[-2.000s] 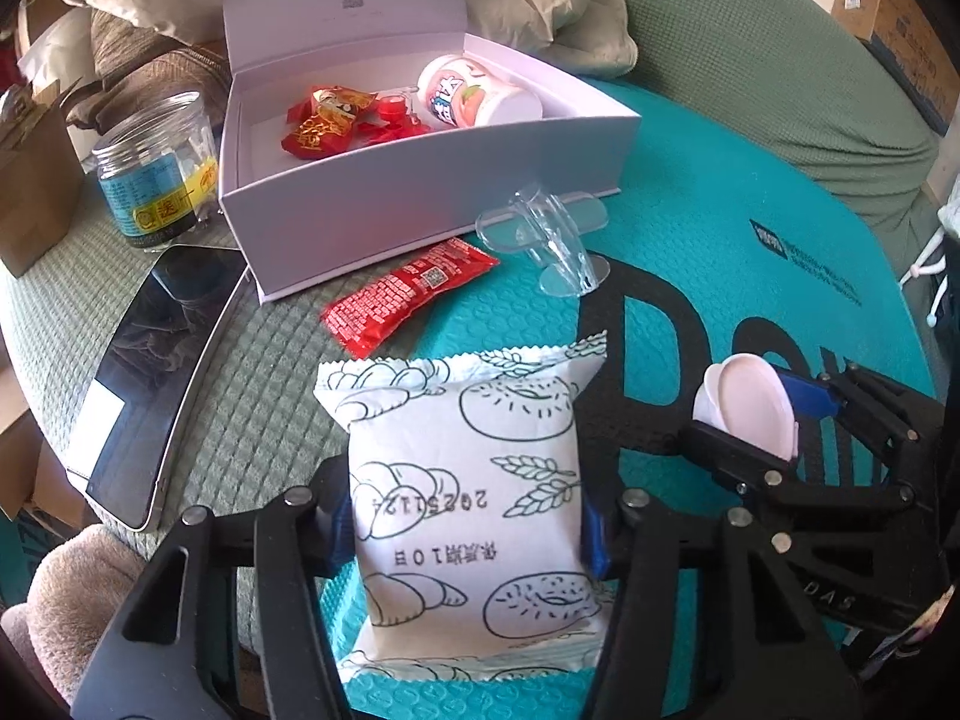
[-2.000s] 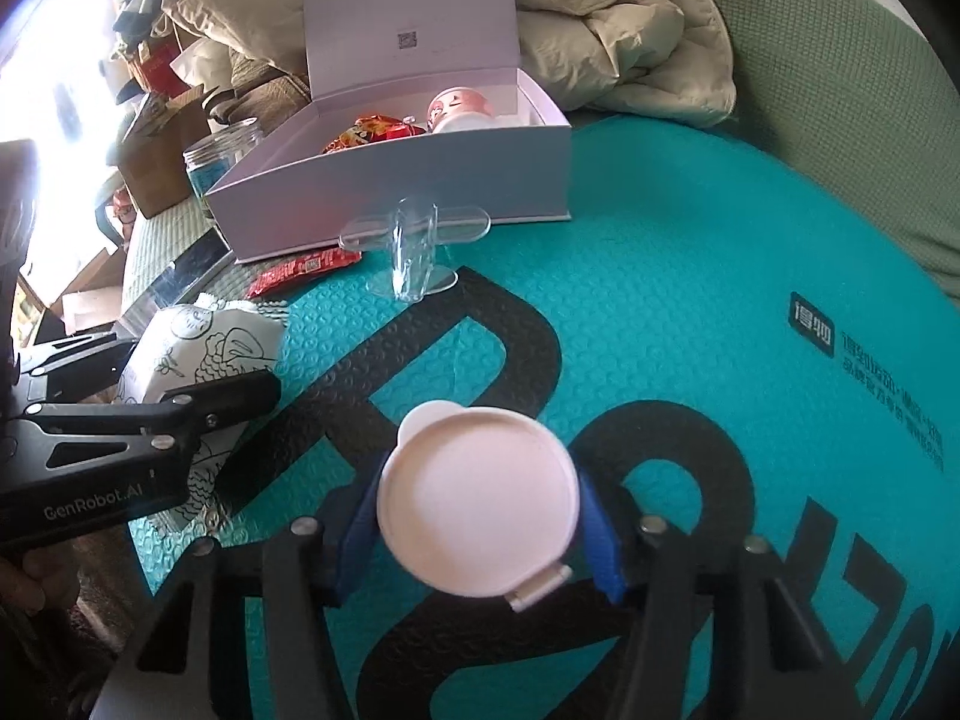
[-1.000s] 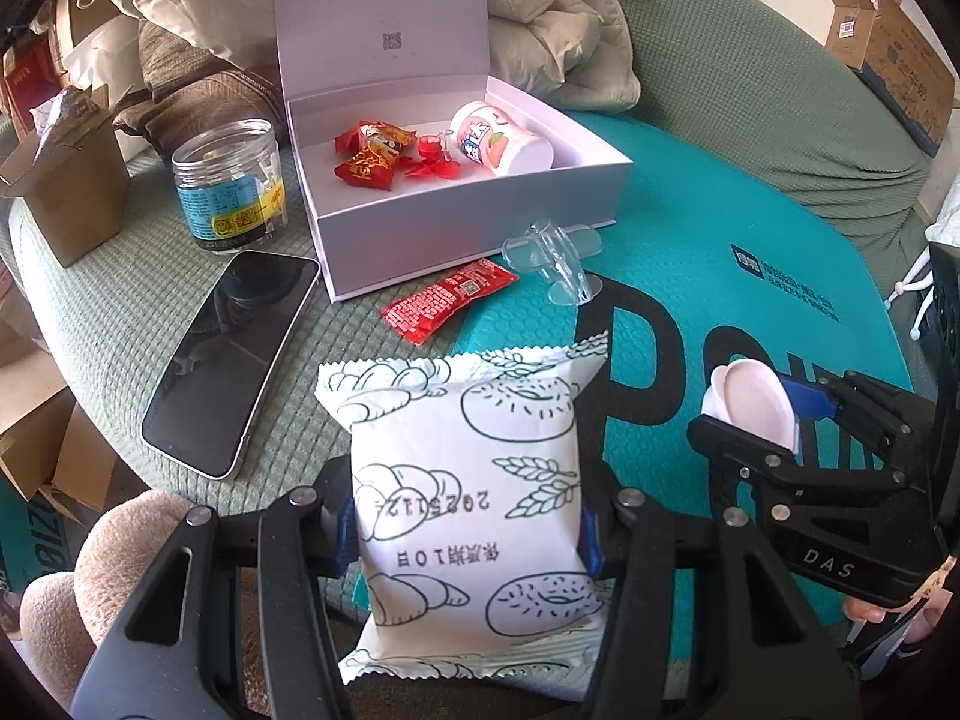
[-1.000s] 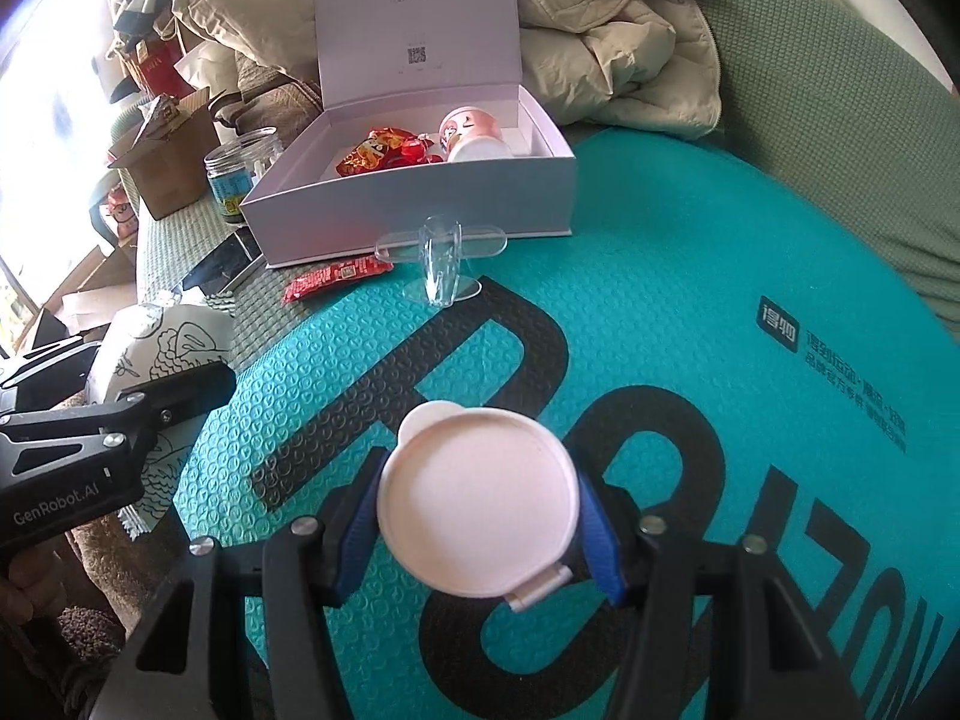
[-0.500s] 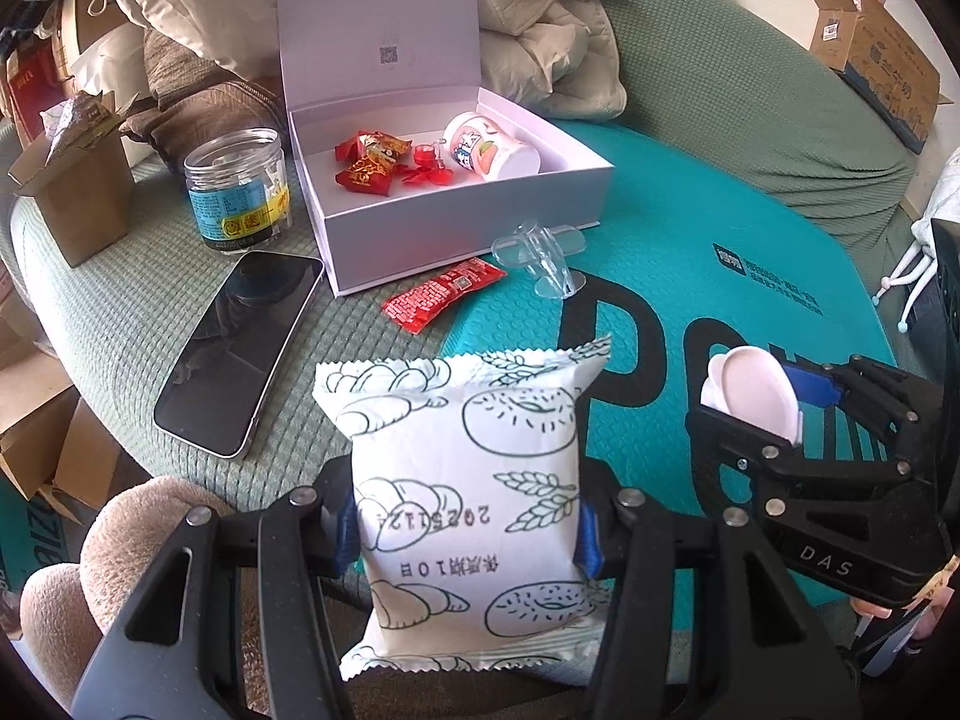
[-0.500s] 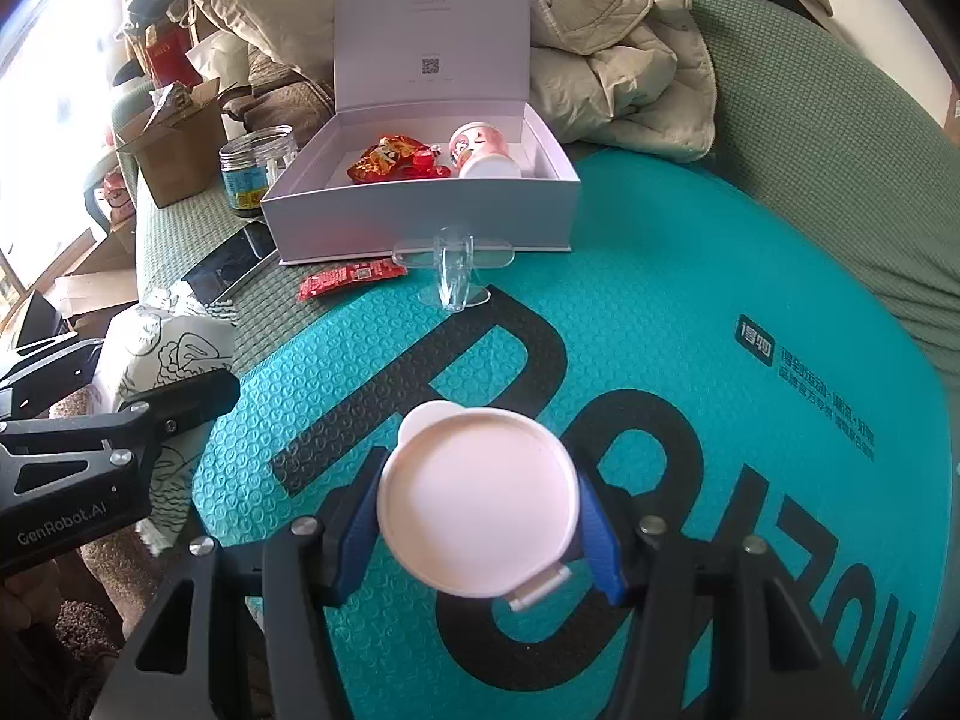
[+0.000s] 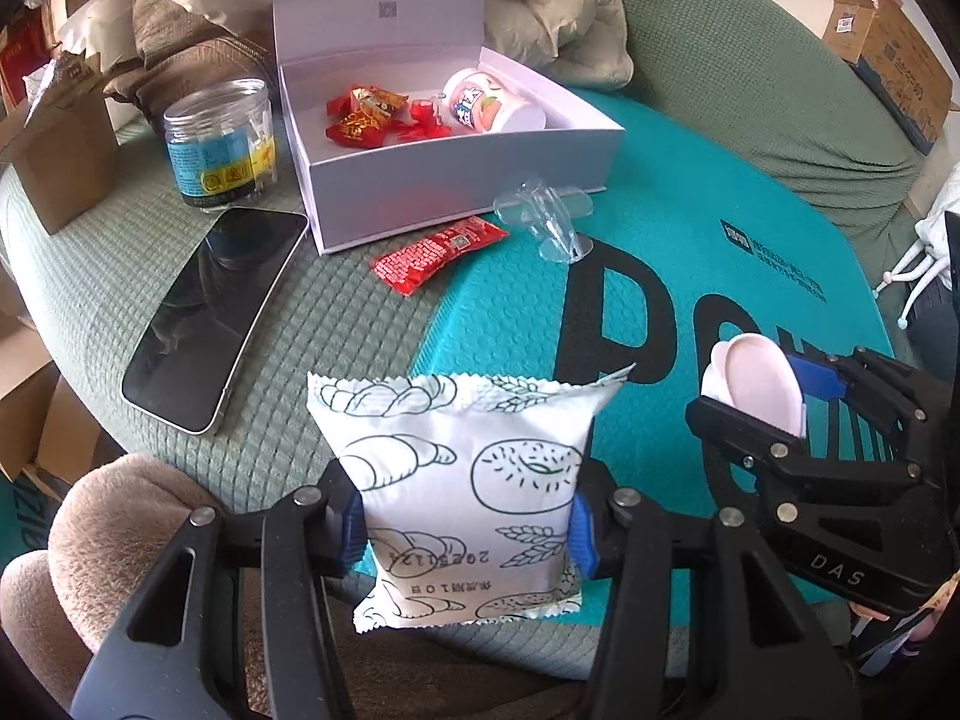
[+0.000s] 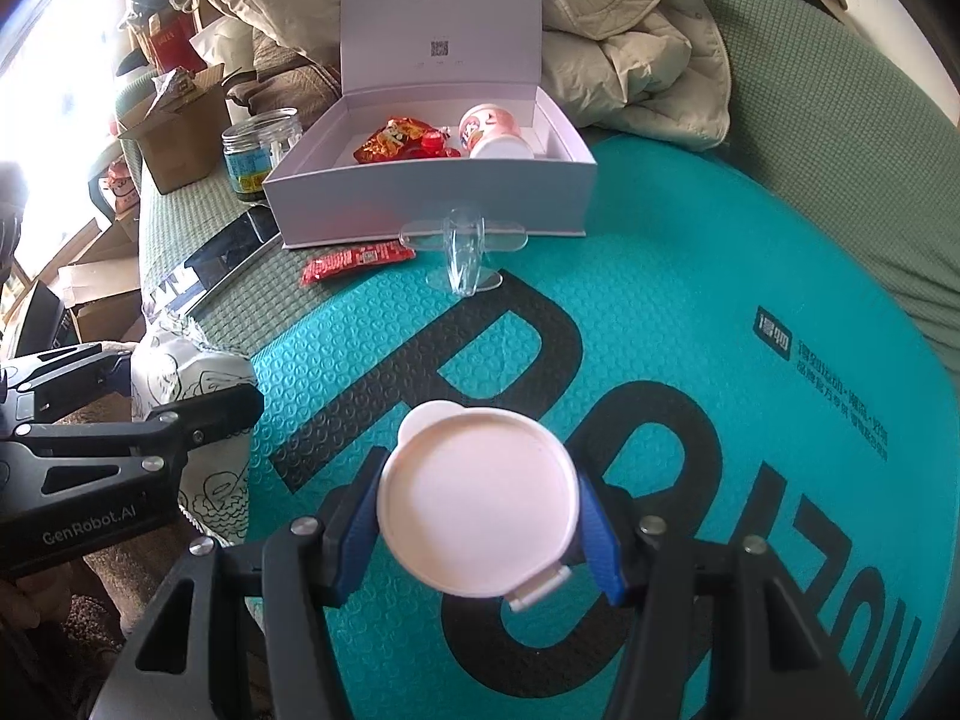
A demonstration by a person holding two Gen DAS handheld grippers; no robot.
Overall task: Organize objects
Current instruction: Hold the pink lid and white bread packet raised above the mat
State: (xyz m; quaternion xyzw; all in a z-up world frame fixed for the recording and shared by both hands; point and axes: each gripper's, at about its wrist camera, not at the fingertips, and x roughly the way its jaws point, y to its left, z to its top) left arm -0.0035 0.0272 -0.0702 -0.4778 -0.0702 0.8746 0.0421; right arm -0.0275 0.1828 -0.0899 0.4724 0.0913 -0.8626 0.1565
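Note:
My left gripper [image 7: 465, 531] is shut on a white bread packet [image 7: 465, 480] printed with pastry drawings, held above the near edge of the teal mat [image 7: 690, 228]. My right gripper [image 8: 480, 522] is shut on a round white lid [image 8: 477, 498], held above the mat; it also shows in the left wrist view [image 7: 753, 384]. An open white box [image 7: 456, 162] stands ahead, holding red snack packets [image 7: 366, 114] and a pink cup [image 7: 486, 105] on its side. A red sachet [image 7: 438, 255] and a clear plastic stand [image 7: 546, 219] lie in front of the box.
A phone [image 7: 219, 312] lies on the green cover [image 7: 330, 330] to the left. A clear jar [image 7: 219, 144] and a cardboard box [image 7: 60, 150] stand beyond it. Crumpled bedding [image 8: 624, 42] lies behind the white box. A plush item [image 7: 114, 534] sits at lower left.
Both grippers have drawn back and risen a little from the box, still holding their objects. The box and sachet look farther away and more of the surroundings show.

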